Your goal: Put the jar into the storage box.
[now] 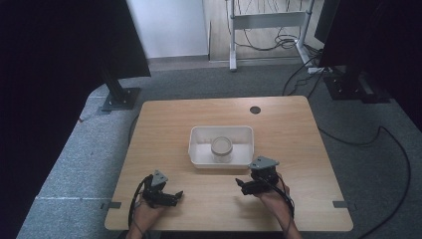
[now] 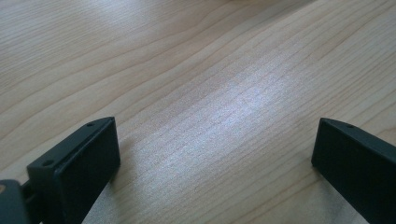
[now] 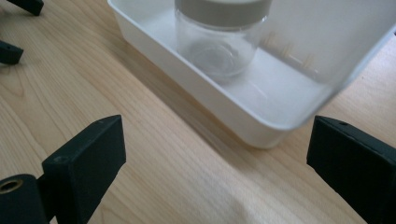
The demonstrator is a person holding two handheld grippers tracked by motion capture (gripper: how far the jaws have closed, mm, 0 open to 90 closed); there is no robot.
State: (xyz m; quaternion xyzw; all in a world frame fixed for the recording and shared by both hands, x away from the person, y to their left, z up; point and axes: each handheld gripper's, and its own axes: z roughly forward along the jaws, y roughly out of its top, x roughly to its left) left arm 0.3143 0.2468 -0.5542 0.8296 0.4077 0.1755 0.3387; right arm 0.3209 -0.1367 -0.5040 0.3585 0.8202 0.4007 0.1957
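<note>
On the light wooden tabletop (image 1: 288, 129) a white rectangular plastic tray (image 1: 199, 154) sits near the middle, holding an upright clear glass jar with a grey lid (image 1: 221, 148). The left tongs (image 1: 175, 195) rest low near the front edge, jaws spread wide over bare wood. The right tongs (image 1: 241, 184) lie just before the tray's front right corner, jaws also wide, holding nothing.

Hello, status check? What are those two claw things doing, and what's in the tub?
Left gripper open, on bare table. Right gripper open, near white tub. Lidded glass jar upright inside. Nothing between.
</note>
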